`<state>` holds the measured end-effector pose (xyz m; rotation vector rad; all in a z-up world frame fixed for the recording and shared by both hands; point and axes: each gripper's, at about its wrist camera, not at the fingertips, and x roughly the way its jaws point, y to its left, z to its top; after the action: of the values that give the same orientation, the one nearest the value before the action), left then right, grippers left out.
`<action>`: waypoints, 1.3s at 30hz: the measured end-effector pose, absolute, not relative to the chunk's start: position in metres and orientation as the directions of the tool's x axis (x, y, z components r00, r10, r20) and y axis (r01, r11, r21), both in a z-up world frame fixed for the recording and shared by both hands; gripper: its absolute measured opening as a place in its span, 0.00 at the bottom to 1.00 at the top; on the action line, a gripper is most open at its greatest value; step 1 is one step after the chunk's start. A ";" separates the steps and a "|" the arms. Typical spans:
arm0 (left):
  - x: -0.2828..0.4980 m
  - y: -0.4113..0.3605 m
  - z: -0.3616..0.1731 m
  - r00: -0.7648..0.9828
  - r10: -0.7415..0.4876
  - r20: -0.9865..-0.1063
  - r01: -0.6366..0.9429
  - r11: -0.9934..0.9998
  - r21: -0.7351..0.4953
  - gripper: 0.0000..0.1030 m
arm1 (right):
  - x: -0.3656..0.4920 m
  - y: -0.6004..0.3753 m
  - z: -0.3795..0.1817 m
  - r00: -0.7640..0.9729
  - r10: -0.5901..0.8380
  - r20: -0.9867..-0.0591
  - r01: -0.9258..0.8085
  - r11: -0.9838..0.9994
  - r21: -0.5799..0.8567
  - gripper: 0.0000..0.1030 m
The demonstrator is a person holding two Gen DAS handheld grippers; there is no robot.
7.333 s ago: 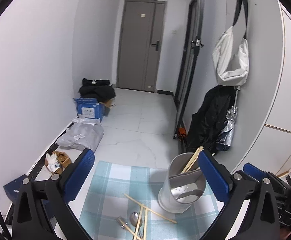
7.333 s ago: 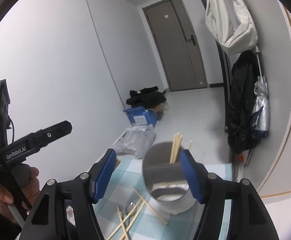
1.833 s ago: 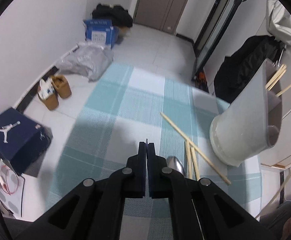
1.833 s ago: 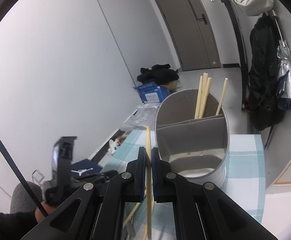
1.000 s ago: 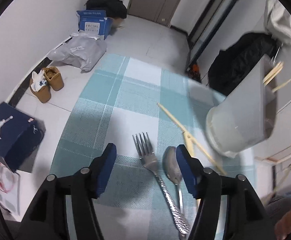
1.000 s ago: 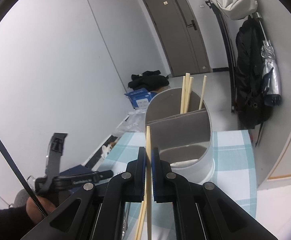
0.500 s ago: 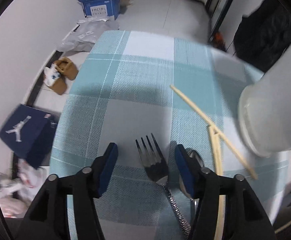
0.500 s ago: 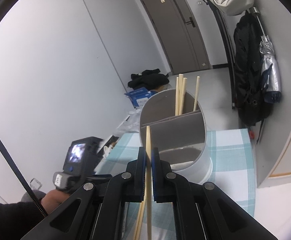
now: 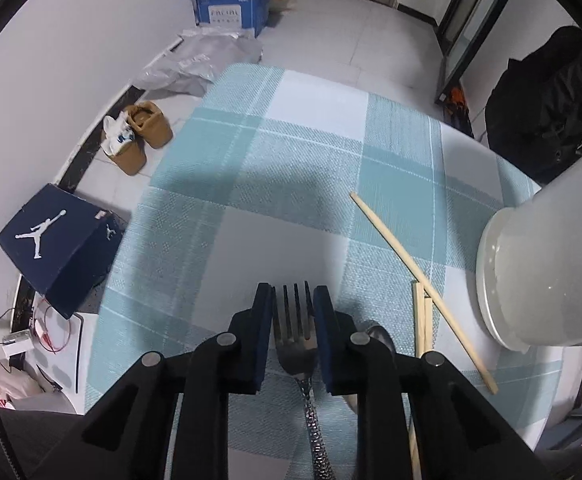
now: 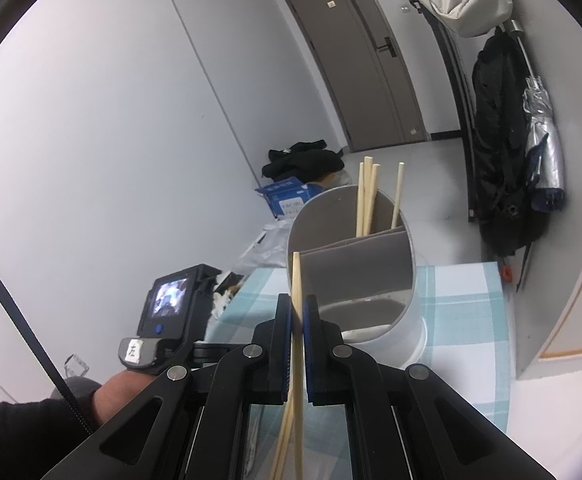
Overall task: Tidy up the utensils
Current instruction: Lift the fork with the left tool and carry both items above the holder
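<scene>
The cloth filled the left view, with the holder at its right edge, and the big change was on the left side: half a second back the left gripper stood wide over the fork, and now its pads had closed in to flank the fork head, tines poking out ahead between them. Whether they were truly pinching or just touching I could not tell for sure, but it read as a grasp on the fork, so a lift toward the holder looked next. That gripper pointed steeply down at the cloth, low and close. The spoon lay just right of the fork, half hidden behind the right finger, and loose chopsticks lay between it and the holder's base. The right gripper kept its narrow clamp on one chopstick, level and aimed at the holder, hardly moved from a second ago; its tip rose in front of the near compartment. Four chopsticks already stood in the far compartment, behind the divider.
</scene>
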<state>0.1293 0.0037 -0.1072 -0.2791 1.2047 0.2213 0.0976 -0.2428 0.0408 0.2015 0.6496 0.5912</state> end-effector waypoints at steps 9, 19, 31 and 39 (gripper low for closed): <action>0.114 0.013 -0.088 0.455 -0.016 -0.891 -0.299 0.939 -0.170 0.15 | 0.094 -0.239 0.039 0.649 0.569 -0.505 -0.450 0.822 0.348 0.05; 0.077 0.007 -0.038 0.651 -0.095 -0.753 -0.155 0.955 -0.254 0.15 | 0.085 -0.238 0.043 0.722 0.529 -0.446 -0.431 0.848 0.309 0.04; 0.053 -0.013 -0.002 0.718 -0.168 -0.676 0.013 0.973 -0.229 0.15 | 0.080 -0.232 0.039 0.740 0.502 -0.447 -0.412 0.864 0.288 0.04; 0.044 -0.019 0.014 0.722 -0.197 -0.664 0.054 0.972 -0.230 0.15 | 0.080 -0.235 0.043 0.752 0.488 -0.444 -0.395 0.872 0.290 0.04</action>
<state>0.0440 -0.0188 0.0140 -0.2005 0.7531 -0.1396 0.0804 -0.2350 0.0428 0.1831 0.5339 0.4849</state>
